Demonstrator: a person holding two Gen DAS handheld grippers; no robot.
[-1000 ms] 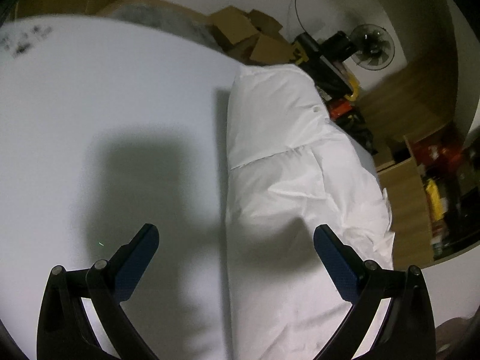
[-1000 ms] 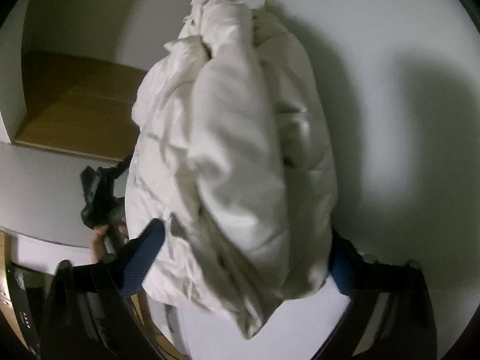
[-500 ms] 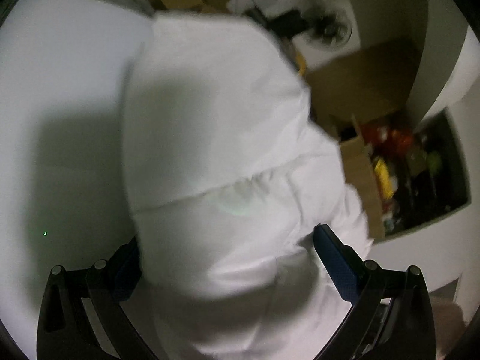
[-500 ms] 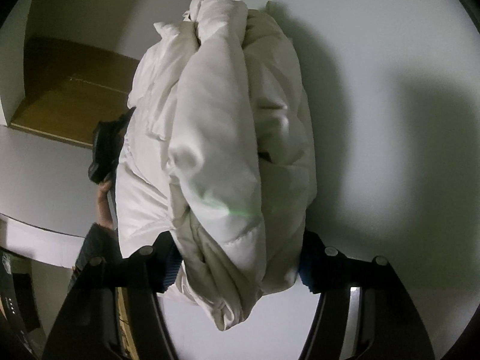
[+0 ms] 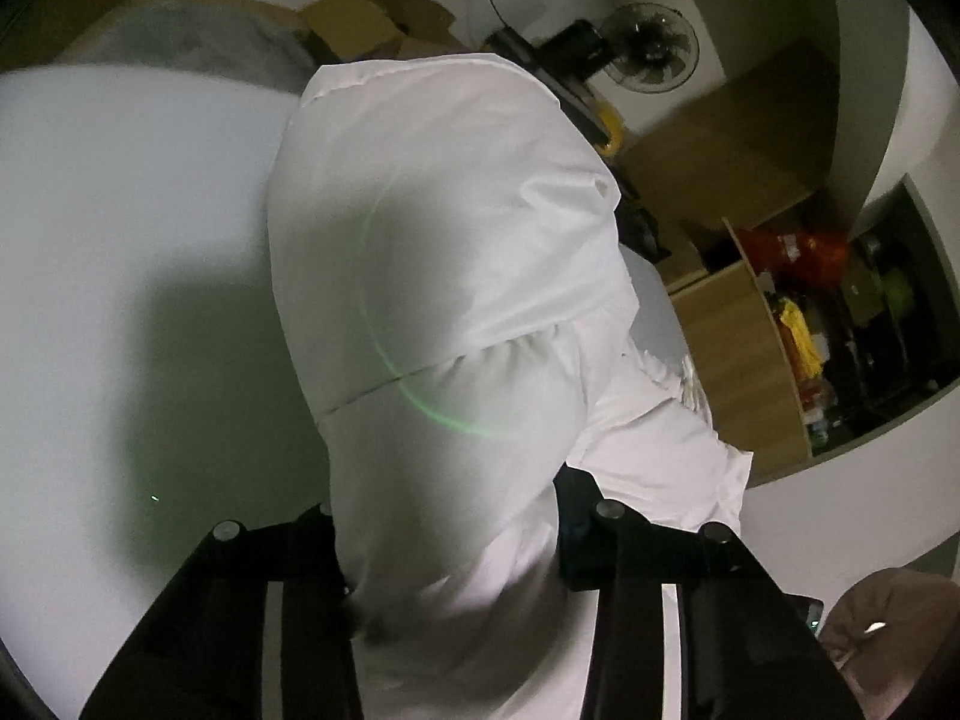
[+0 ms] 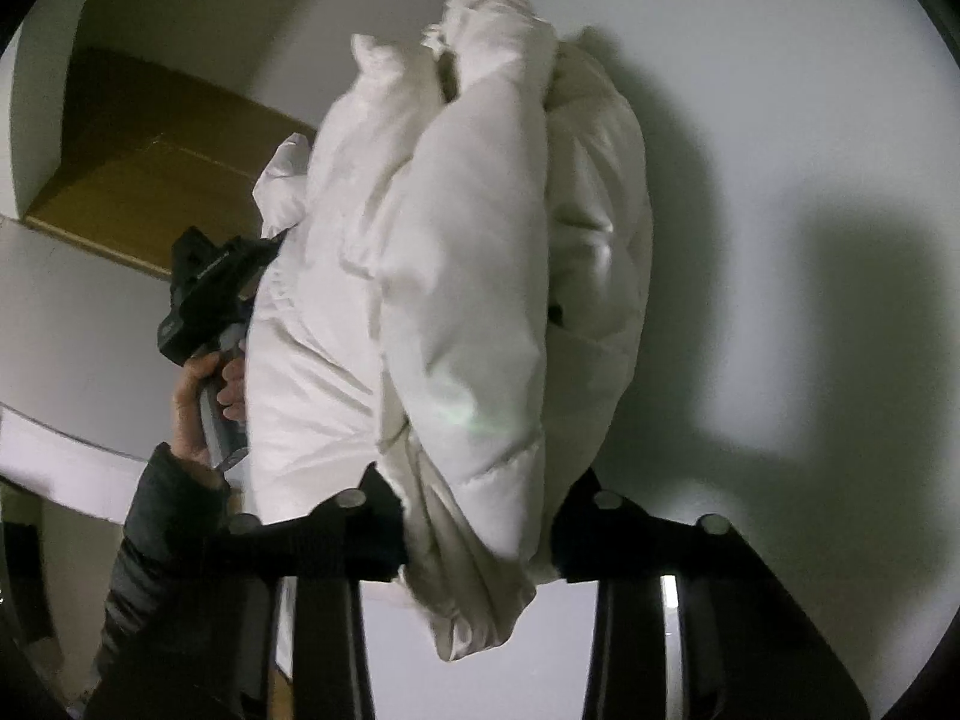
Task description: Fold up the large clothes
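Note:
A white padded jacket (image 5: 444, 228), folded into a thick bundle, lies on the white table (image 5: 120, 252). In the left wrist view, one end of the bundle sits in my left gripper (image 5: 450, 534); the jaws are closing and squeeze the fabric from both sides. The other end of the jacket (image 6: 468, 276) fills my right gripper (image 6: 477, 531), whose jaws are also closing and pinch the padding. In the right wrist view the left gripper (image 6: 210, 288) shows beside the bundle, held by a hand (image 6: 192, 402) in a dark sleeve.
Beyond the table's far edge stand cardboard boxes (image 5: 354, 24), a black fan (image 5: 651, 45) and wooden shelves (image 5: 774, 324) with coloured items. White tabletop (image 6: 780, 180) stretches to the right of the bundle. A wooden floor (image 6: 138, 162) lies past the table's left edge.
My left gripper moved from beside the jacket onto its end and closed in on it. My right gripper's jaws narrowed onto the other end. The bundle looks slightly raised.

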